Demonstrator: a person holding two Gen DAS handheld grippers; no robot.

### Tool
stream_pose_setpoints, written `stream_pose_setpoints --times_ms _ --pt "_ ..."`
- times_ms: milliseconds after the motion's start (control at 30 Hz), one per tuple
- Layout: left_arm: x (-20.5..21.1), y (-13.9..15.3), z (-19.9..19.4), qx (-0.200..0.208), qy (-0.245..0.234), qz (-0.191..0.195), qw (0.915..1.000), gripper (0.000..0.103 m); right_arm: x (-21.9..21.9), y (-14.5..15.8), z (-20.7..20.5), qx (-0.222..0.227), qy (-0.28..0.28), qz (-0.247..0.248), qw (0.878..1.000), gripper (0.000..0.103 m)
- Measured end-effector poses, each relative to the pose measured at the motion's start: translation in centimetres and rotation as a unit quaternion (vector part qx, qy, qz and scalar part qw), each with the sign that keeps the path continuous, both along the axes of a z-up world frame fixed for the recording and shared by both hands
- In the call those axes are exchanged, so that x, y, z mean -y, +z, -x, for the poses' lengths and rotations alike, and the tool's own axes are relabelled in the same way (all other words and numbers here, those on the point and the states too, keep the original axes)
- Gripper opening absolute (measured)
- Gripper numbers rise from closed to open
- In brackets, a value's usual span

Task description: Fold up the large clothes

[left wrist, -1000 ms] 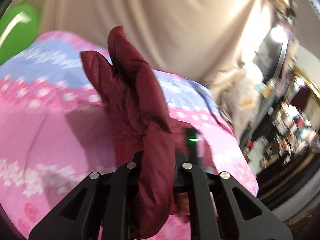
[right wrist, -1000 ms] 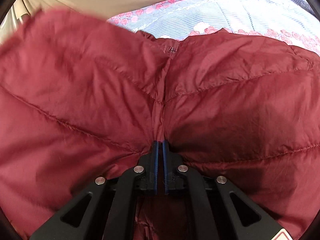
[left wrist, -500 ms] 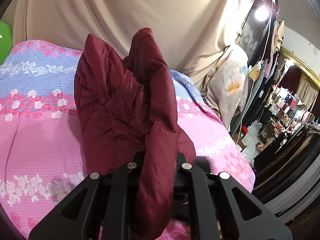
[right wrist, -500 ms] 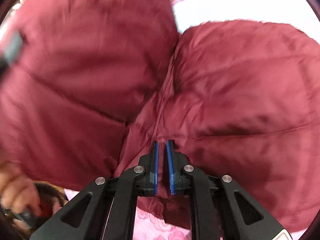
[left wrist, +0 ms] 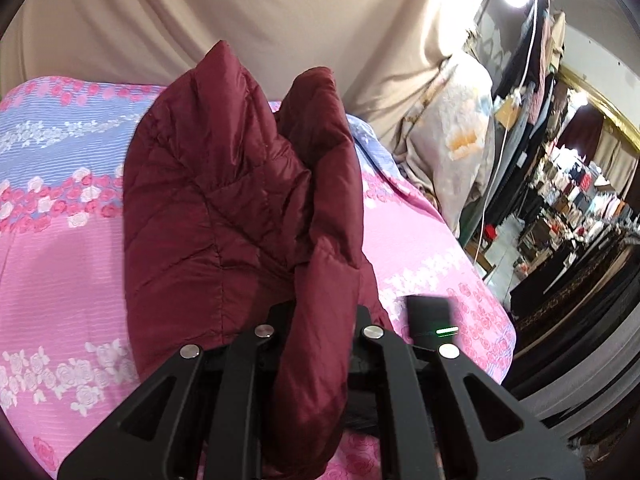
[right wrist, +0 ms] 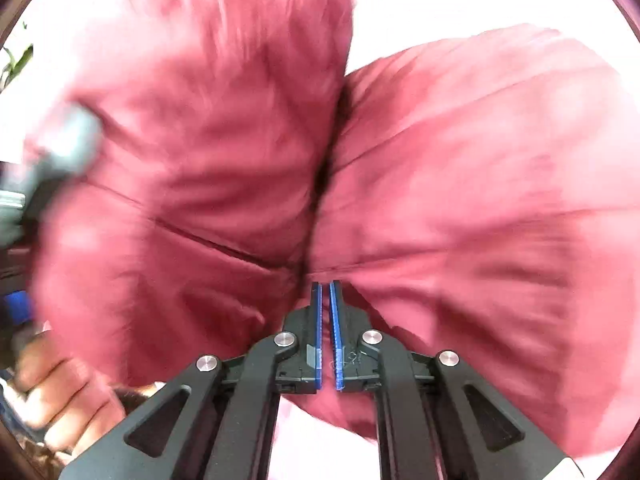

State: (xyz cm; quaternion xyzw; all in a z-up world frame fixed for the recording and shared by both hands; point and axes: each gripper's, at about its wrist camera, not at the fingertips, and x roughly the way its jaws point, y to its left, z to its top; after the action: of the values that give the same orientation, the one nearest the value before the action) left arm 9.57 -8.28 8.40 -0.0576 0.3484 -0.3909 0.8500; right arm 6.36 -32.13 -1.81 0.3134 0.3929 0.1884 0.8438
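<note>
A dark red quilted puffer jacket [left wrist: 224, 200] hangs bunched above the bed with its pink and blue flowered bedspread [left wrist: 52, 216]. My left gripper [left wrist: 320, 320] is shut on a thick fold of the jacket that runs between its fingers. In the right wrist view the jacket [right wrist: 460, 184] fills the frame, blurred by motion. My right gripper [right wrist: 326, 292] has its blue pads nearly together, pinching the jacket's fabric at the tips. The other gripper's body [left wrist: 430, 316] with a green light shows by the jacket's right edge.
A beige curtain [left wrist: 240, 12] hangs behind the bed. A flowered cushion [left wrist: 452, 144] leans at the bed's right corner. Racks of clothes and goods [left wrist: 572, 200] stand to the right. A hand [right wrist: 52, 392] shows at lower left in the right wrist view.
The jacket has been lifted off the bed and bunched up. The right wrist view swung upward, and the bedspread left its view. The left view steadied and pulled back.
</note>
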Motion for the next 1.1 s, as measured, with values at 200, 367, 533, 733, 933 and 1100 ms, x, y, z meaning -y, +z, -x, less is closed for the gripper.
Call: stream_pose_setpoints --times_ms 200,367,533,733,933,1100 --pt "5.1 -2.6 -0.8 -0.027 -0.042 -0.026 0.9984 0.011 7.9 0.2 5.2 -0.005 -0.124 0.05 0.991 0.009" --pt "9.1 -5.7 -1.4 -0.052 -0.061 -0.06 0.995 0.011 8.2 -1.2 5.6 -0.02 -0.136 0.046 0.989 0.008" --pt "11.2 -7.9 -2.0 -0.065 -0.065 -0.085 0.9921 0.011 8.5 -0.4 5.8 -0.014 -0.141 0.052 0.989 0.008" --pt "12.5 -9.9 -2.1 -0.064 -0.061 -0.11 0.99 0.014 7.8 1.4 7.2 0.0 -0.172 0.056 0.983 0.016" --pt "12.6 -8.2 0.0 -0.039 -0.083 -0.095 0.9912 0.061 7.4 3.2 9.3 0.018 -0.183 0.061 0.981 0.03" --pt "5.5 -3.1 2.6 0.004 -0.056 -0.019 0.9983 0.091 8.2 6.1 10.8 0.06 -0.19 0.086 0.976 0.053"
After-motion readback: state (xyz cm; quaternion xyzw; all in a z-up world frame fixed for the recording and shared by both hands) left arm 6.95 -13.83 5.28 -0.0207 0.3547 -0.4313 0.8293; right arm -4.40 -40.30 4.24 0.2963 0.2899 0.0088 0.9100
